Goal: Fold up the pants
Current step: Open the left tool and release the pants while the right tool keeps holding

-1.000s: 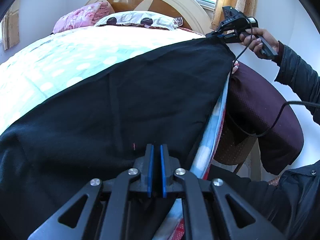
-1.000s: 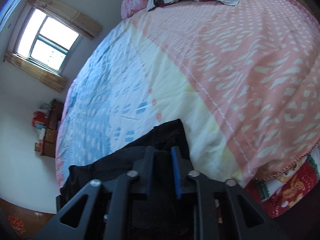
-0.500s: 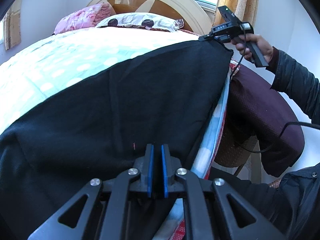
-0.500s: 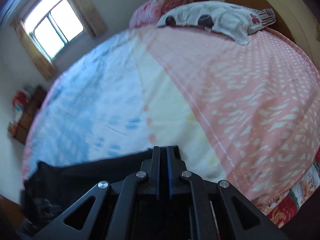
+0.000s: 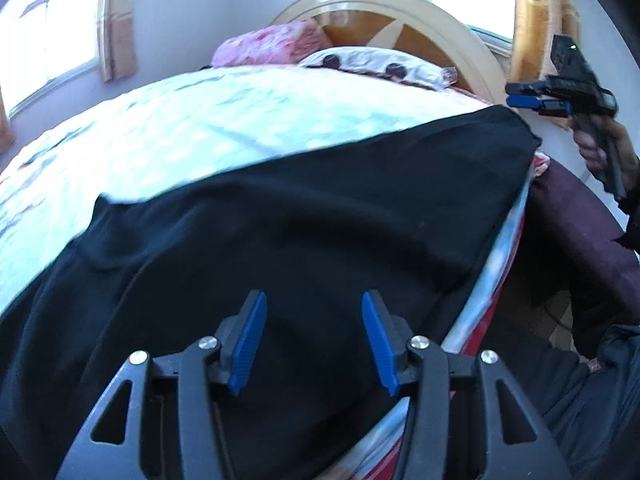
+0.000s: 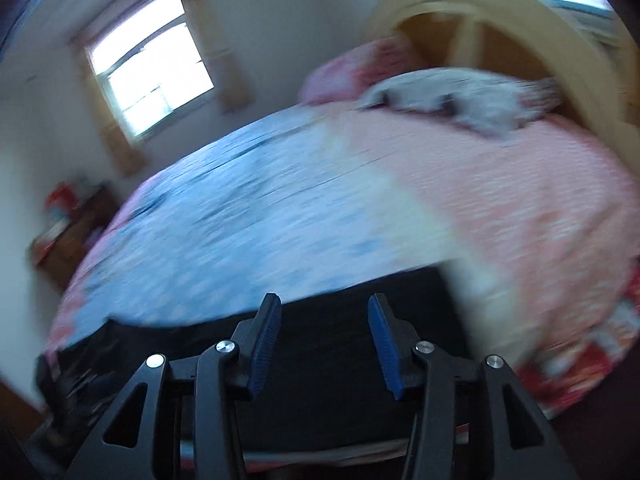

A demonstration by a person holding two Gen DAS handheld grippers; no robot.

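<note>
Black pants spread flat; bed edge.

Patterned bedspread, pillows (two), headboard

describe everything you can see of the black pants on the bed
The black pants are plain, soft, matte cloth, spread fairly flat along the near edge of the patterned bedspread, with shallow wrinkles and a small fold at their left end. Their far right corner lies just below the right gripper, which is clear of it. The left gripper hovers above the cloth, jaws opening, nothing pinched. The right wrist view is blurred.
</note>
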